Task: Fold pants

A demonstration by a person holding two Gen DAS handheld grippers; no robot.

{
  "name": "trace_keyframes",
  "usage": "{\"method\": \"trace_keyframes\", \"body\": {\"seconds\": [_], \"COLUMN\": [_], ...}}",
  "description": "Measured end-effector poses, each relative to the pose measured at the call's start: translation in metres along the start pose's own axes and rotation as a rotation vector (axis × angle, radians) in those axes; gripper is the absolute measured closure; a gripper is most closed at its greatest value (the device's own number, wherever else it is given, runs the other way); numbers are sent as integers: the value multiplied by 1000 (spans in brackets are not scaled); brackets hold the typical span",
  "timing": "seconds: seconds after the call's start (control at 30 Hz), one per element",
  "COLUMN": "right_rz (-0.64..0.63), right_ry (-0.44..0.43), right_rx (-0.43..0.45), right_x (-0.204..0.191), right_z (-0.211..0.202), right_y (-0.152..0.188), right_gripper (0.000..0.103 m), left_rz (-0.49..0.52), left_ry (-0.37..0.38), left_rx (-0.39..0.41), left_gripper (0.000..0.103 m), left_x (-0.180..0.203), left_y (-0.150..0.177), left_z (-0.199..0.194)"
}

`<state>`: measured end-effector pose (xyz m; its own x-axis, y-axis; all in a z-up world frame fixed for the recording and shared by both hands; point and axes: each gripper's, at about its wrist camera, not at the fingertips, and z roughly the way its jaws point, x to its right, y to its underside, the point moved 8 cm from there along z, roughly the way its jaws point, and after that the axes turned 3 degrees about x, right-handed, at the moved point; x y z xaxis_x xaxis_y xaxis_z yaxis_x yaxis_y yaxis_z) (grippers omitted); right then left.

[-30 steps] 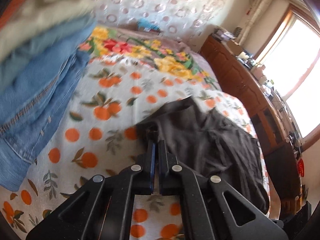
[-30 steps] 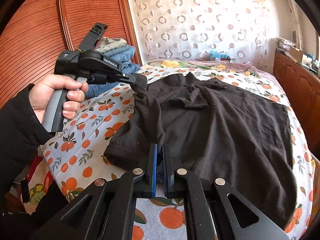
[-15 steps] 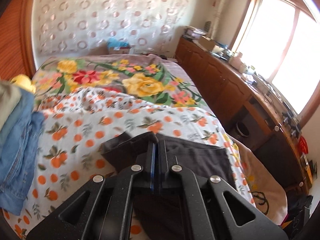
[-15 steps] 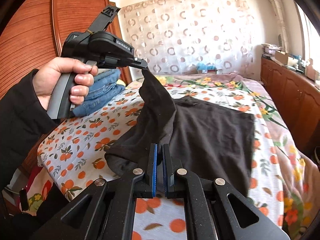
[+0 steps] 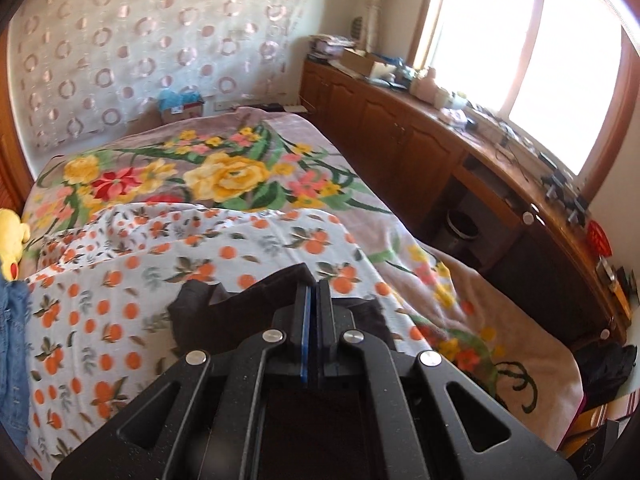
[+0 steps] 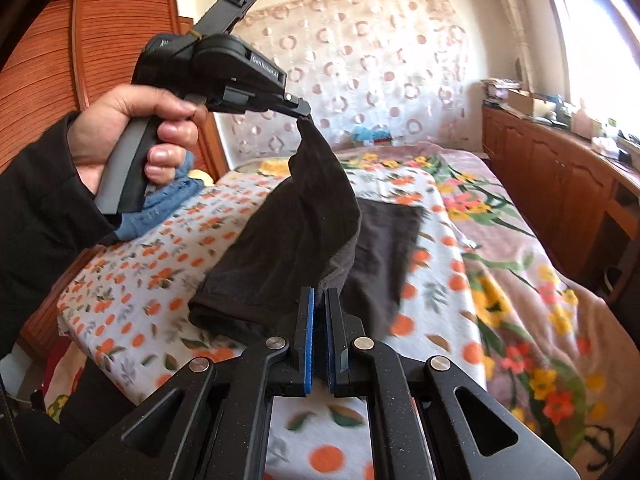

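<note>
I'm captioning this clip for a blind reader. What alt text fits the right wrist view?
Two handheld grippers lift dark pants off a bed's orange-print sheet: the left gripper, held high in a hand, pinches one corner, and the right gripper pinches the near edge. Beyond lie a floral blanket and folded jeans.

black pants (image 6: 304, 216): near part hidden under the right claw (image 6: 319, 300) frame. denim pile (image 5: 14, 344): cut by left edge. clutter on the windowside counter (image 5: 472, 120): too small to identify. orange-print sheet (image 6: 420, 320): motion-blurred near claw.

Black pants (image 6: 288, 240) pinched between left tool (image 6: 305, 114) and right tool (image 6: 319, 300).
</note>
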<state>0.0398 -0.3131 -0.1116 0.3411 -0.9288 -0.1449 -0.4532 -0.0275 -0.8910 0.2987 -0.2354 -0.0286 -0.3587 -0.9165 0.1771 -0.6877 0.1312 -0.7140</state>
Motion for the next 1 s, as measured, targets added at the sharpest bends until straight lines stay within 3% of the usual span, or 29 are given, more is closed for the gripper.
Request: {"method": "trace_keyframes", "body": {"seconds": [0.27,0.53,0.77,1.0], "right_rz": [26,62,74,38], "right_ry": [11,11,42,95], "right_rx": [-35,-76,-75,-70], "right_x": [12,24,30,39], "right_z": [-5,2,2,-11], "right_y": [17,24,17,17], "right_gripper": [98,98,94,92], "left_rz": [59,75,95,135], "left_ry": [8,12,72,82], "left_rx": [-43,-107,-96,-84], "left_gripper": [100,99,72,61], "left_x": [41,48,50,31], "left_y": [7,27,29,49], "left_z": [29,54,44,20]}}
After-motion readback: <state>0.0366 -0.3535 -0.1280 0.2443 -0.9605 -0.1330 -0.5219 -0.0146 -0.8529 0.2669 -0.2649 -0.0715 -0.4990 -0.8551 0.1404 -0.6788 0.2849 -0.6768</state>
